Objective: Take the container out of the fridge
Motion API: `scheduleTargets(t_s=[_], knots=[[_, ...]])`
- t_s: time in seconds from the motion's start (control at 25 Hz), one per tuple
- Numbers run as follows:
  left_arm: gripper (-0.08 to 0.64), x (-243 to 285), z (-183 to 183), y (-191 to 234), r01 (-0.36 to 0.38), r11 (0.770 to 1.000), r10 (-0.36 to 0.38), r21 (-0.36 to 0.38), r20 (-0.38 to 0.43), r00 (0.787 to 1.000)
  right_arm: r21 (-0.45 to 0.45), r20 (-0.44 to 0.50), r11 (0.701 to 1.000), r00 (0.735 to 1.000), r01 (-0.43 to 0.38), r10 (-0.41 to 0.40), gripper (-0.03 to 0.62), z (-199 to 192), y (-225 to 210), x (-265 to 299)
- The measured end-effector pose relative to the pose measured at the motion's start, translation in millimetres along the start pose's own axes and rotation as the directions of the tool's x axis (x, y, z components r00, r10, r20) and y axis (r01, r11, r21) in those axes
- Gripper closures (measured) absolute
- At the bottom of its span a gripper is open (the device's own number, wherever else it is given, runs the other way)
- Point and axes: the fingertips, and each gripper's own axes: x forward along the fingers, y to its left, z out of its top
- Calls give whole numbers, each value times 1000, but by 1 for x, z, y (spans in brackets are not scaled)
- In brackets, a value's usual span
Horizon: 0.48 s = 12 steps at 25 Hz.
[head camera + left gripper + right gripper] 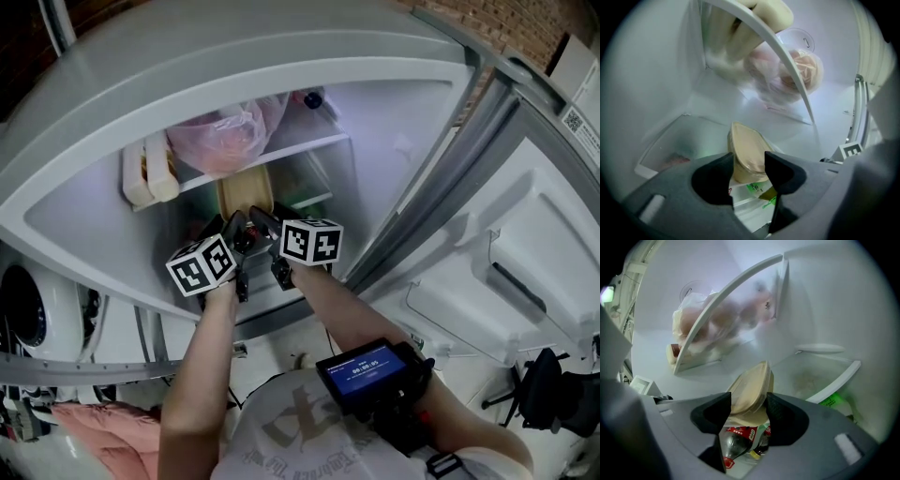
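A flat beige lidded container [246, 192] sits on a lower fridge shelf, its near end toward me. In the head view my left gripper [234, 234] and right gripper [269, 230] reach into the fridge side by side at that end. In the left gripper view the container [746, 150] lies between the jaws of the left gripper [749, 163], and both pads press on its sides. In the right gripper view the container [751, 389] is likewise pinched by the right gripper [749, 404]. Its far end is free.
A pink plastic bag [225, 136] and pale bottles [150, 173] fill the upper glass shelf [314, 142]. Cola bottles [736, 444] and a green-labelled pack [757, 190] lie below the container. The open fridge door [506, 253] stands at the right, a washing machine [28, 314] at the left.
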Motion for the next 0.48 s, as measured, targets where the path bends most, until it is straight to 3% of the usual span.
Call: scheduleTargets(t_s=[0.48], knots=[[347,-45,-17,-3,-25,1000,26,-7,42,999,-25,2,998,998,-63,63,374,-17,30,-25]])
